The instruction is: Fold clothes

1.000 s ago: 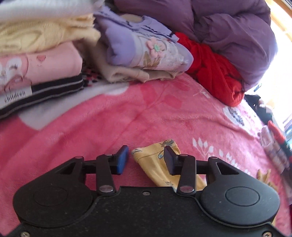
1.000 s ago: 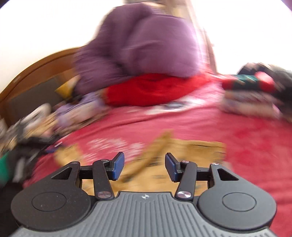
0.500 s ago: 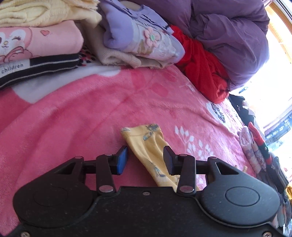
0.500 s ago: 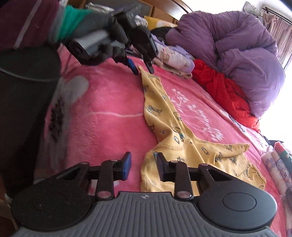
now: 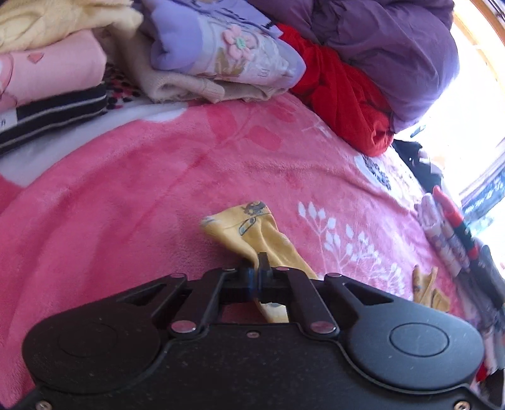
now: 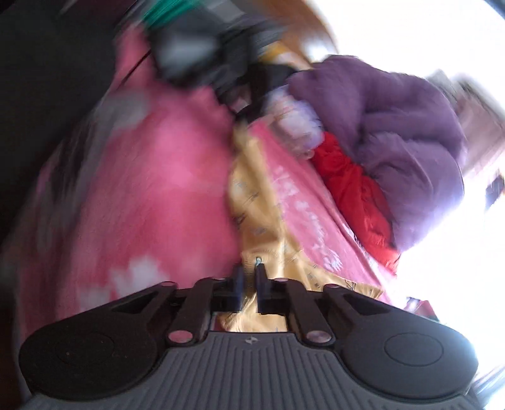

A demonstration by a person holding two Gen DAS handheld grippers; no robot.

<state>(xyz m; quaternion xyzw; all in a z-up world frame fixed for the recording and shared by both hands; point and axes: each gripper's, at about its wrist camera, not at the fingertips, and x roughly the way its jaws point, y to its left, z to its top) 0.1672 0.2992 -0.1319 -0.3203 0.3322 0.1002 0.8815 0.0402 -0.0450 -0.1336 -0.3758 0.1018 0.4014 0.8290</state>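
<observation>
Now clamped tight: left gripper (image 5: 258, 268) pinching the yellow garment (image 5: 252, 230) just behind its cuff, jaws pressed together with only cloth between them. Cuff end fanning out toward twelve o'clock of the fingertips, lying on the pink blanket (image 5: 142, 195). Another yellow scrap of the same print peeking out at three o'clock, near the lower right edge.

Up at eleven o'clock, a folded stack: pale yellow knit (image 5: 56, 22) on top, pink top (image 5: 53, 69) under it, dark striped piece (image 5: 53, 110) at the bottom. At twelve, lilac garment with a flower patch (image 5: 221, 44) resting on a beige knit (image 5: 189, 88). Between one and two o'clock, red cloth (image 5: 347, 91) bunched against the purple duvet (image 5: 394, 47). Rolled items in red and white (image 5: 451, 227) off at three o'clock.

Over on the right wrist view, heavily blurred. Right gripper (image 6: 249, 277) drawn narrow, a slim gap between the fingers, yellow garment (image 6: 262, 214) running through that gap; closed on the fabric, as far as the blur allows. Garment stretching away from the fingertips toward twelve o'clock across the pink blanket (image 6: 151, 189). Dark smeared shape at eleven to twelve o'clock where the far end of the cloth ends, too blurred to name for certain. Purple duvet (image 6: 394, 132) at one o'clock, red cloth (image 6: 353, 189) beneath it.
</observation>
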